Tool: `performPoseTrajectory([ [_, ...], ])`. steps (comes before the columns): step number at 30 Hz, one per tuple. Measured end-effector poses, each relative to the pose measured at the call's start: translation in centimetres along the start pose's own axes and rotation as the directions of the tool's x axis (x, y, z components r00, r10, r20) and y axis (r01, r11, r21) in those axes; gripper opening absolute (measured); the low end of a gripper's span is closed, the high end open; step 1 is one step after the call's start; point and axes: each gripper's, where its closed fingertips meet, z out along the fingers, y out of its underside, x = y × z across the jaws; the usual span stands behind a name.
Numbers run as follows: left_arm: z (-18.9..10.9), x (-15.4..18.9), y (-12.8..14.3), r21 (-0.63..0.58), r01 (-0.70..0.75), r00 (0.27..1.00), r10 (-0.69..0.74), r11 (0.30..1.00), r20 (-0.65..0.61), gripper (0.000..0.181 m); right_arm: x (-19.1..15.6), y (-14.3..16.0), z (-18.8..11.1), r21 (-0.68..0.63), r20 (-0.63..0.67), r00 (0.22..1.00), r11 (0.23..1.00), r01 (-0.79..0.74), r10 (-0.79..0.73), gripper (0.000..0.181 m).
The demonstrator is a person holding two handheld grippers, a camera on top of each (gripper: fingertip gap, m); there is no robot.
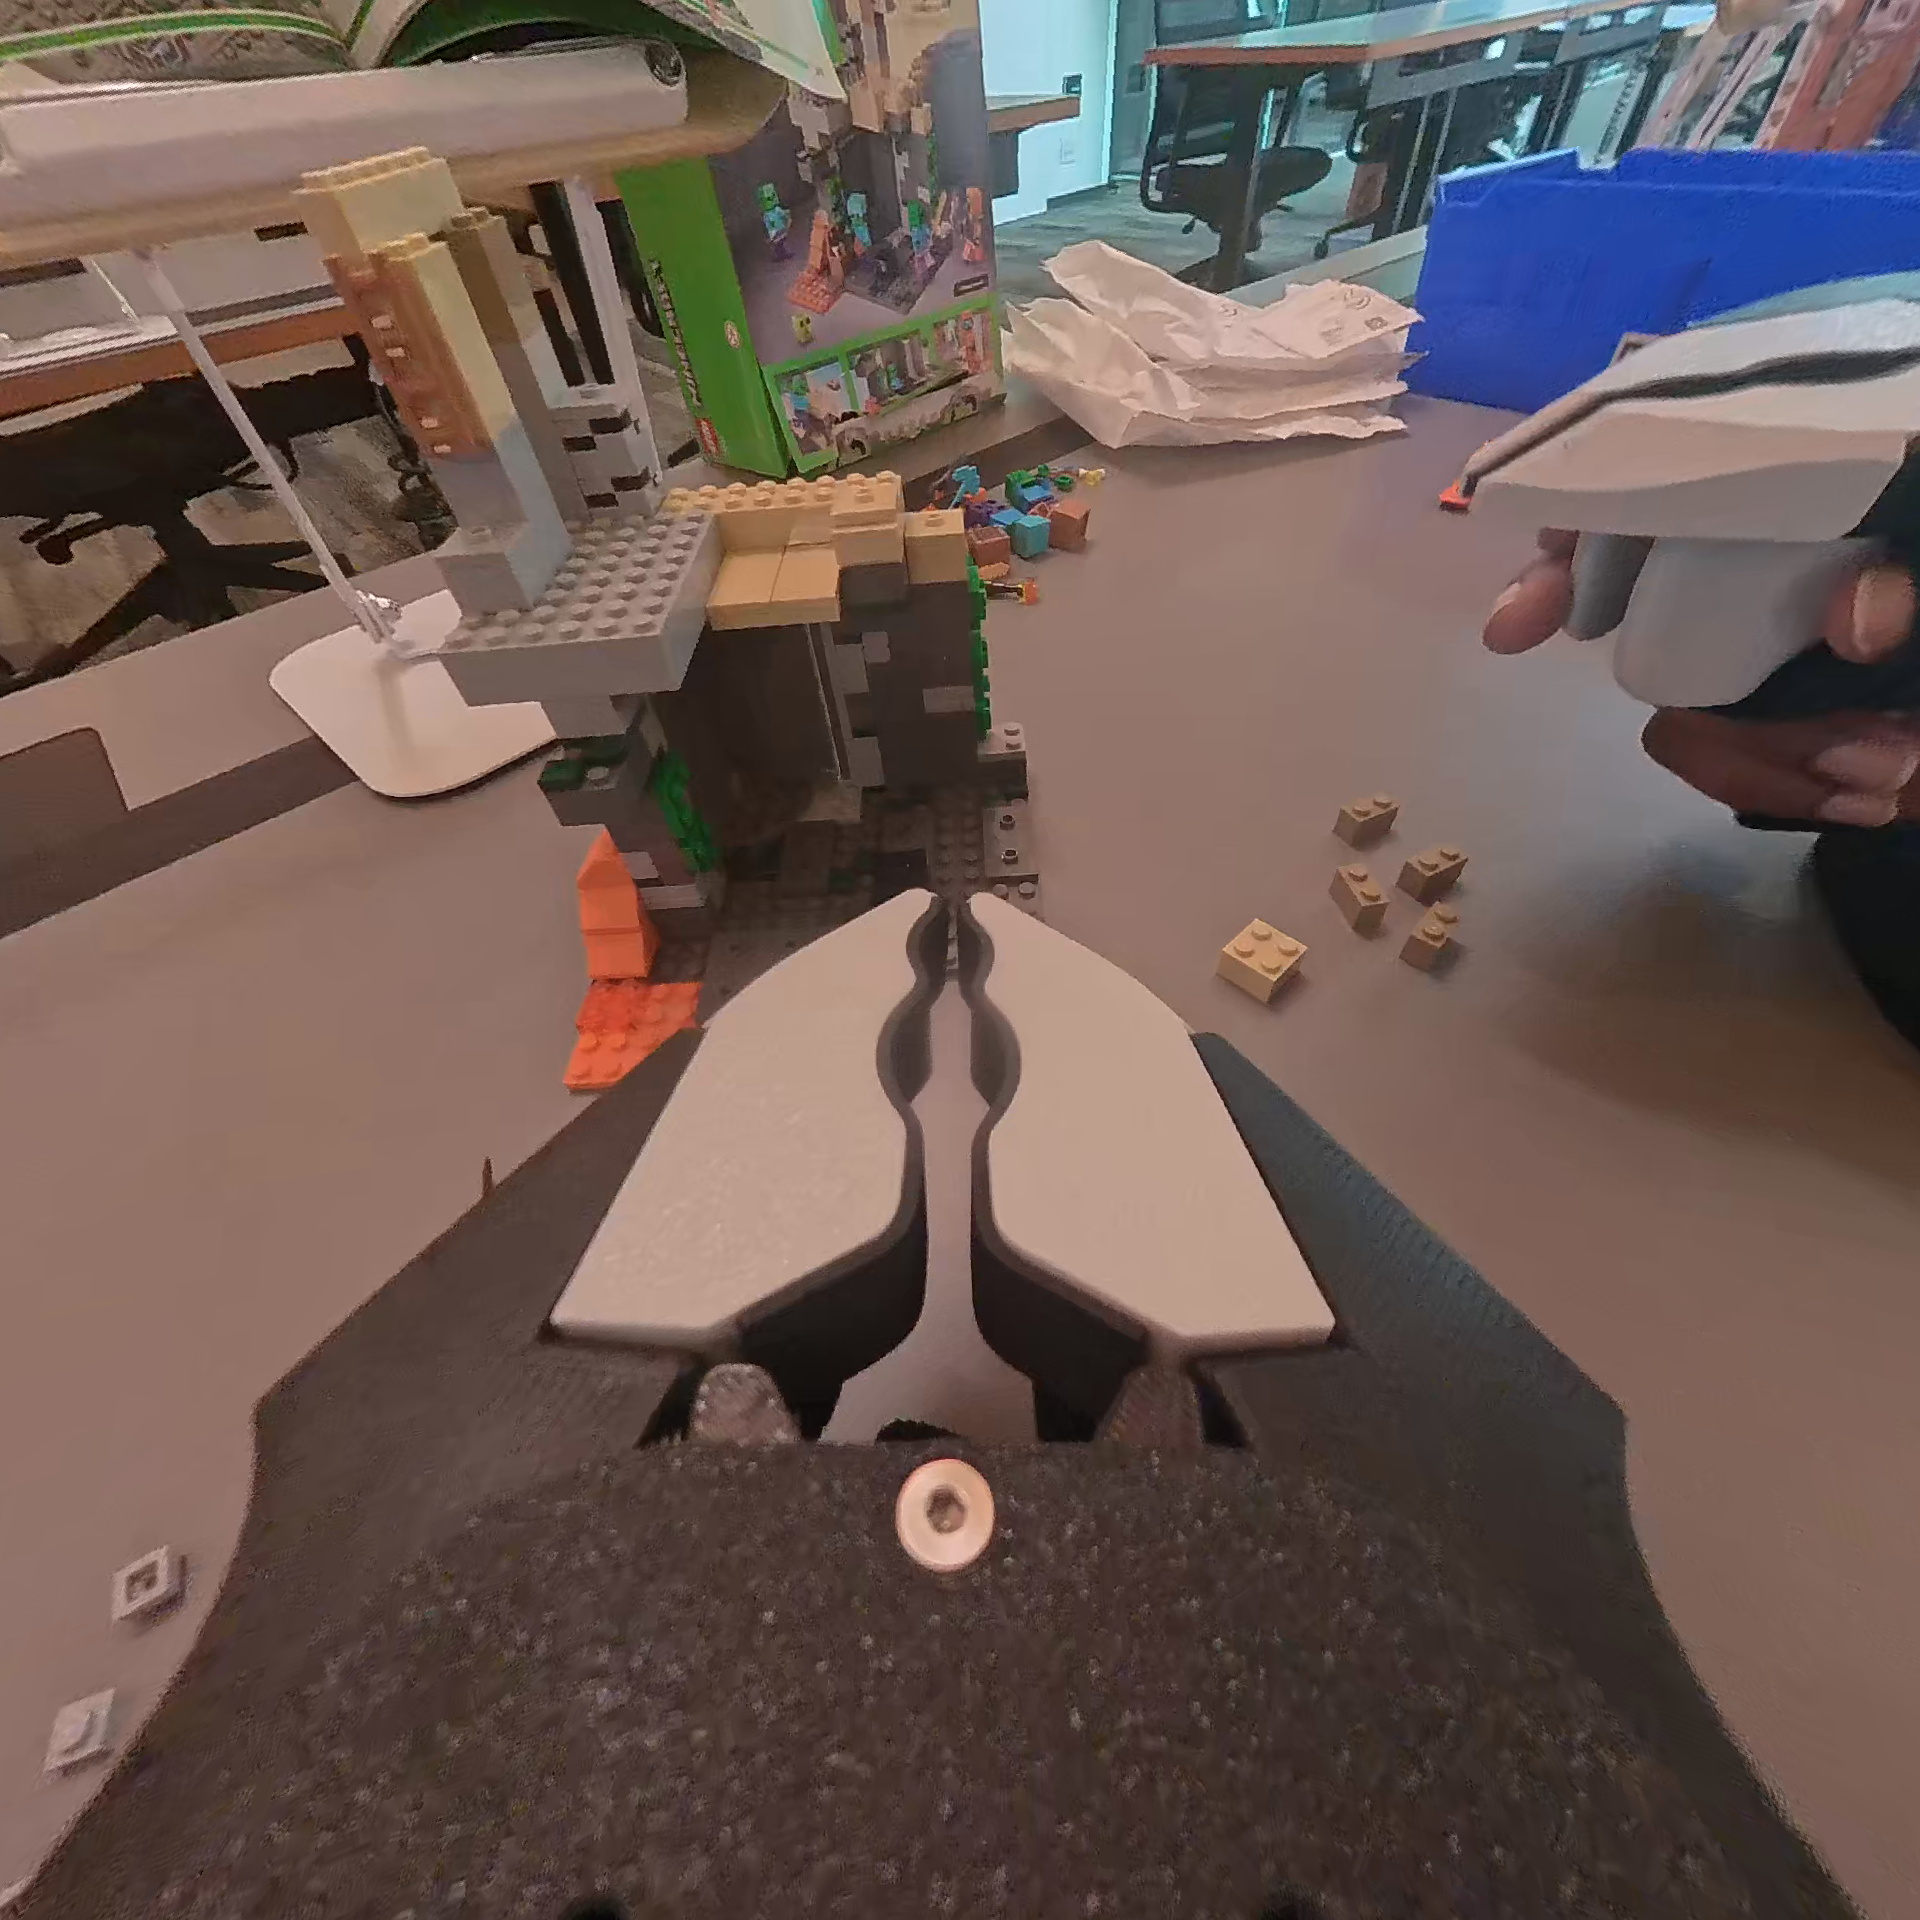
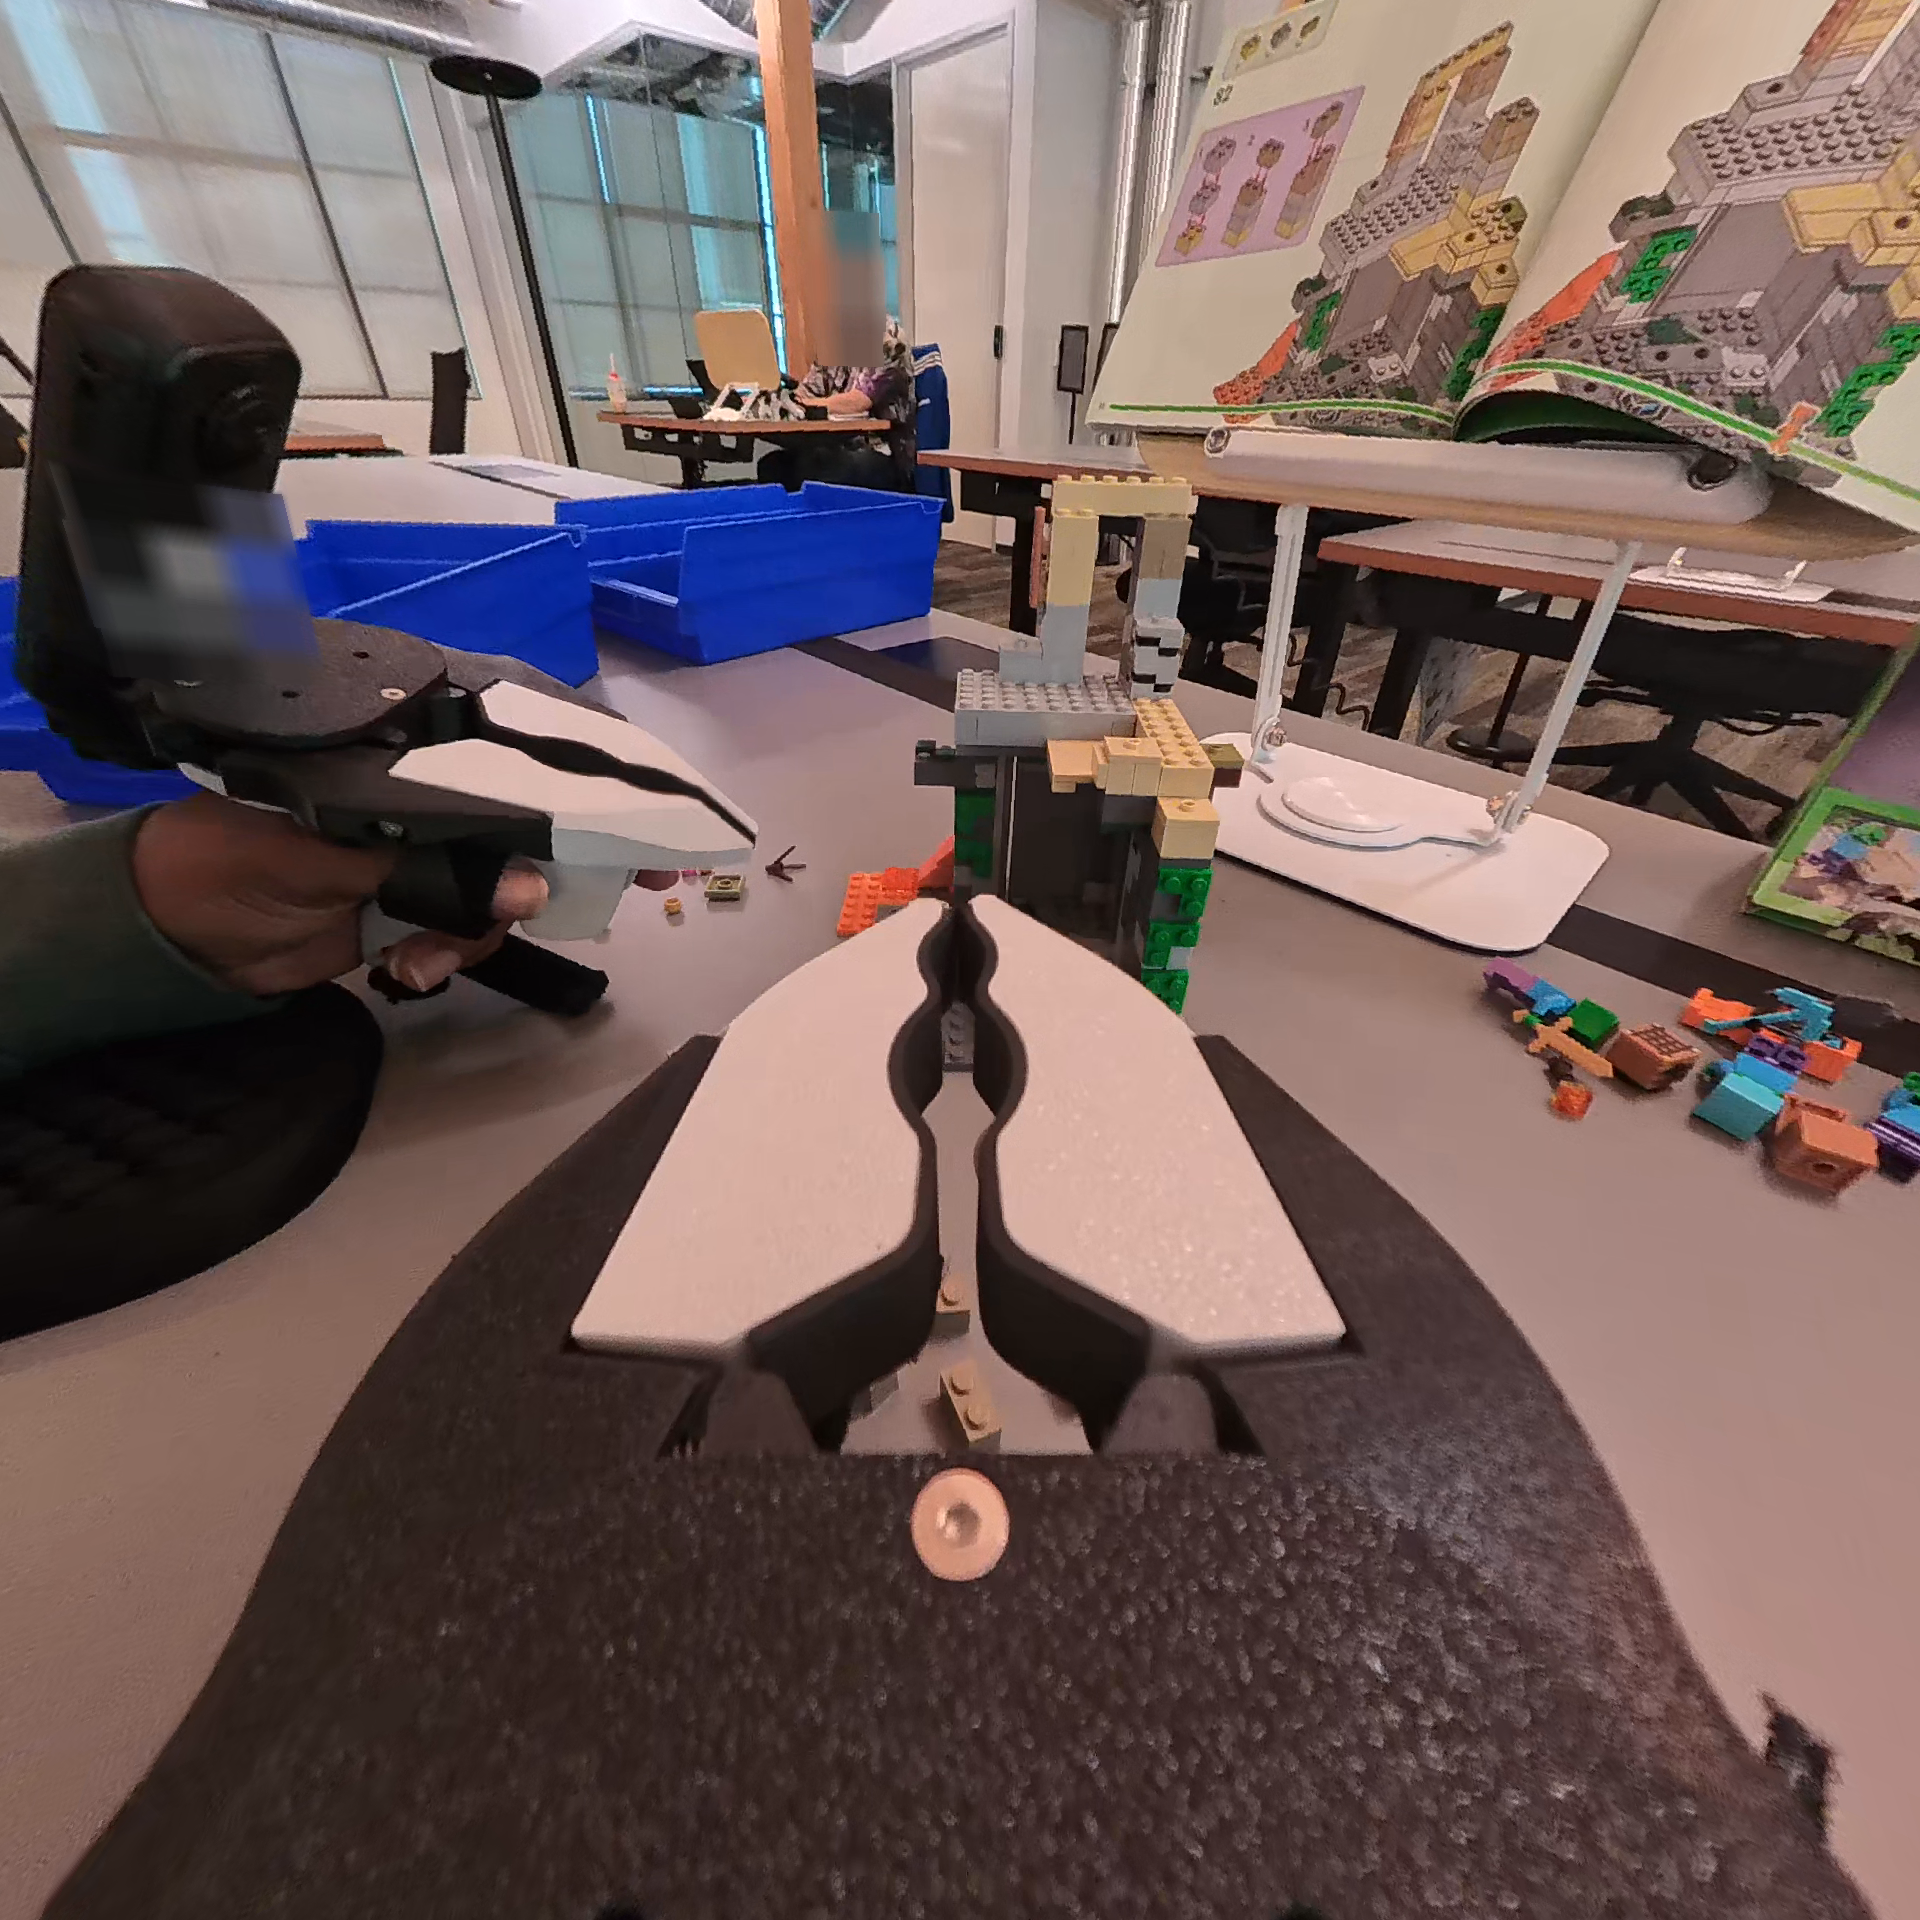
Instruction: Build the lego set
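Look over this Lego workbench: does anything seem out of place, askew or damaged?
Mostly ordinary build clutter. Crumpled white paper bags lie torn open behind the model, and two small grey plates sit apart near the table edge, away from the other loose bricks.

Closed right claw (image 2: pixel 958 914) before lego build (image 2: pixel 1081 790)

The table (image 1: pixel 1351 1299) had a smooth, matt grey top, and the model (image 2: pixel 1081 790) and loose bricks (image 1: pixel 1382 894) on it were hard plastic with a slight sheen. Both grippers, the left (image 1: pixel 954 914) and the right (image 2: pixel 961 914), had matt, finely grained pale fingers (image 1: pixel 790 1143) on rough, pebbled black bodies, each with a shiny metal screw (image 1: pixel 943 1512). The bags (image 1: pixel 1205 353) were crumpled white paper, the booklet (image 2: pixel 1558 229) smooth printed paper, the box (image 1: pixel 852 270) glossy card, the bins (image 2: pixel 748 561) smooth blue plastic.
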Motion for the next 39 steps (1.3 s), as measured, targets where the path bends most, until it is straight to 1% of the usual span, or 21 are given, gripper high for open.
performPoseTrajectory([
  [5, -0.1, 0.2, 0.4, -0.036, -0.055, 0.998, 0.055, 0.998, -0.004, 0.001, 0.1, -0.8, -0.3, 0.016, -0.004, 1.000, 1.000, 0.010, -0.010, 0.000],
  [8, -0.3, 0.8, 1.0, -0.070, -0.093, 0.994, 0.089, 0.993, -0.069, 0.001, 0.0, -0.7, -0.2, 0.008, 0.005, 1.000, 1.000, 0.005, -0.005, 0.000],
  [12, -0.3, 1.6, 2.1, -0.114, -0.196, 0.972, 0.177, 0.974, -0.156, 0.000, -0.3, -0.4, -0.1, -0.012, 0.015, 1.000, 1.000, 0.011, -0.010, 0.000],
  [13, -0.2, 1.5, 2.6, -0.137, -0.214, 0.969, 0.193, 0.967, -0.155, 0.002, -0.3, -0.3, -0.1, -0.017, 0.018, 1.000, 1.000, 0.009, -0.009, 0.000],
  [15, -0.3, 1.9, 3.3, -0.167, -0.240, 0.959, 0.207, 0.956, -0.196, 0.006, -0.5, -0.1, 0.0, -0.027, 0.022, 1.000, 1.000, 0.005, -0.005, 0.000],
  [17, -0.5, 2.2, 4.2, -0.215, -0.241, 0.951, 0.186, 0.946, -0.247, 0.016, -0.7, 0.0, 0.1, -0.033, 0.033, 0.999, 0.999, 0.004, -0.002, 0.000],
  [19, -0.5, 2.0, 4.8, -0.241, -0.254, 0.948, 0.191, 0.937, -0.256, 0.024, -1.2, 0.0, 0.2, -0.037, 0.055, 0.998, 0.999, 0.006, -0.004, 0.000],
  [21, -0.6, 2.2, 5.3, -0.254, -0.260, 0.940, 0.184, 0.931, -0.287, 0.026, -1.9, 0.4, 0.4, -0.058, 0.093, 0.996, 0.998, 0.013, -0.007, 0.000],
  [23, -0.5, 2.5, 6.1, -0.289, -0.270, 0.930, 0.171, 0.918, -0.324, 0.028, -3.2, 1.3, 0.6, -0.102, 0.164, 0.986, 0.995, 0.018, -0.001, 0.000],
  [25, -0.5, 2.6, 6.8, -0.319, -0.300, 0.917, 0.180, 0.899, -0.355, 0.031, -4.8, 1.9, 0.7, -0.136, 0.246, 0.969, 0.989, 0.060, -0.025, 0.000],
  [27, -0.5, 2.8, 7.1, -0.337, -0.325, 0.901, 0.180, 0.884, -0.395, 0.030, -6.1, 2.4, 0.8, -0.157, 0.299, 0.952, 0.981, 0.115, -0.063, 0.000],
  [29, -0.5, 3.2, 7.2, -0.336, -0.349, 0.880, 0.182, 0.875, -0.439, 0.018, -6.9, 2.8, 1.0, -0.172, 0.326, 0.941, 0.973, 0.151, -0.089, 0.000],
  [30, -0.5, 3.4, 7.2, -0.331, -0.358, 0.872, 0.187, 0.873, -0.452, 0.017, -7.1, 3.0, 1.1, -0.178, 0.332, 0.938, 0.970, 0.163, -0.097, 0.000],
  [34, -0.5, 5.0, 7.1, -0.319, -0.371, 0.845, 0.174, 0.872, -0.506, 0.017, -6.9, 3.6, 1.3, -0.217, 0.338, 0.932, 0.953, 0.210, -0.128, 0.000],
  [39, -0.6, 7.3, 6.9, -0.315, -0.381, 0.829, 0.170, 0.869, -0.533, 0.017, -6.6, 4.1, 1.0, -0.260, 0.394, 0.904, 0.923, 0.284, -0.167, 0.005],
])
